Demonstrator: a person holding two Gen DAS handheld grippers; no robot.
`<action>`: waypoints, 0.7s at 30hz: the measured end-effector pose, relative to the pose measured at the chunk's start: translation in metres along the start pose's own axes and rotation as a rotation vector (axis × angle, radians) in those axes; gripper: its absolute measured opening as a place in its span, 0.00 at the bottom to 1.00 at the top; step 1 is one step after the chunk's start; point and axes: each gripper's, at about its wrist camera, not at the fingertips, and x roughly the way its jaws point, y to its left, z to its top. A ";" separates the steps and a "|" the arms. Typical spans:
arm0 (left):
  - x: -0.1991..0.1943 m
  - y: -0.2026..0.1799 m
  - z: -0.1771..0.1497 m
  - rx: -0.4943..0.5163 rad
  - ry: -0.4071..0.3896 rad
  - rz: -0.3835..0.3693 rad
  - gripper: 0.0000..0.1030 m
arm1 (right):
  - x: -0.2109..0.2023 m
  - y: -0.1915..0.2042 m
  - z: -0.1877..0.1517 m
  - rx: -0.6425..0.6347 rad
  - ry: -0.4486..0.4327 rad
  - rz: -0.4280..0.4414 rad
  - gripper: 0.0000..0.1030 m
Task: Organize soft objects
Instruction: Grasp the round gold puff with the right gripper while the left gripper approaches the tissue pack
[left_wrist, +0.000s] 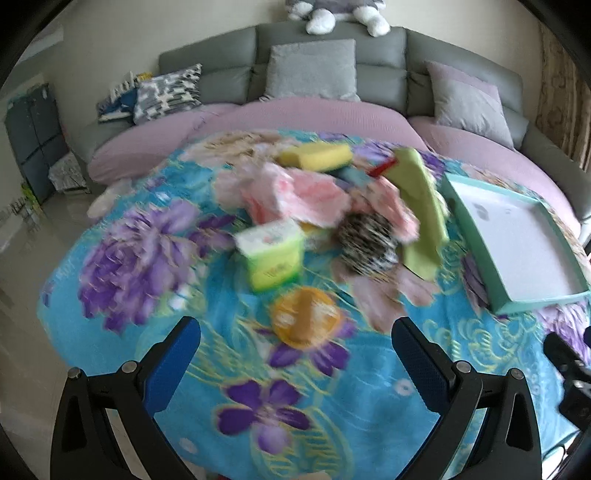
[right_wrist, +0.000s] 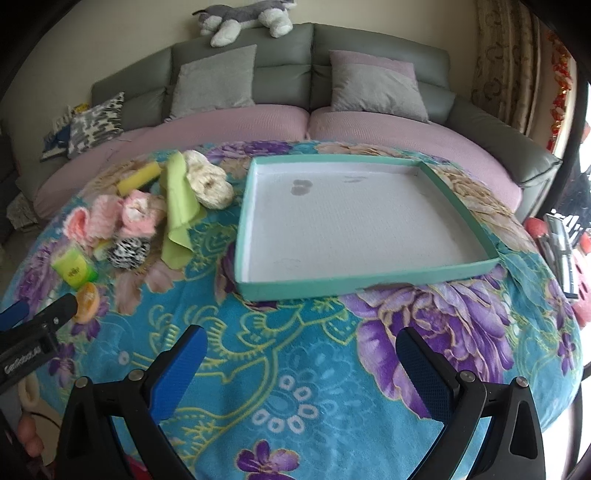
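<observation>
- While both tools hover over the flowered blue blanket (right_wrist: 280, 354), we count two grippers: our left gripper (left_wrist: 295, 354) with blue pads spread wide and nothing between them, and our right gripper (right_wrist: 301, 365) likewise agape and empty.
- We see one shallow teal cardboard tray with a white floor (right_wrist: 365, 275), lying on the blanket at the right; nothing lies in it, only a few grey smudges on its floor.
- Left of the tray, well apart from it, sits the heap of soft things, all on the blanket:
- one yellow rectangular sponge (right_wrist: 139, 178) at the far side;
- one lime-green folded cloth (right_wrist: 179, 206) draped over the heap's right edge;
- one cream knitted bundle (right_wrist: 207, 182), touching the cloth;
- a cluster of pink fluffy knitted pieces (right_wrist: 122, 214); we cannot tell their number;
- one black-and-white zebra-striped ball (right_wrist: 127, 253) just in front of them;
- one green-and-white tissue pack (left_wrist: 271, 254) beside the ball;
- one round orange pad (left_wrist: 304, 317), nearest our left gripper, apart from its fingers.
</observation>
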 end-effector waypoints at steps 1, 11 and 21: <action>0.000 0.007 0.003 -0.017 -0.001 -0.008 1.00 | -0.001 0.001 0.004 -0.004 -0.001 0.022 1.00; 0.006 0.070 0.030 -0.164 -0.023 -0.041 1.00 | -0.020 0.035 0.048 -0.025 -0.116 0.204 1.00; 0.030 0.089 0.022 -0.194 0.027 -0.113 1.00 | 0.013 0.106 0.051 -0.184 -0.061 0.282 1.00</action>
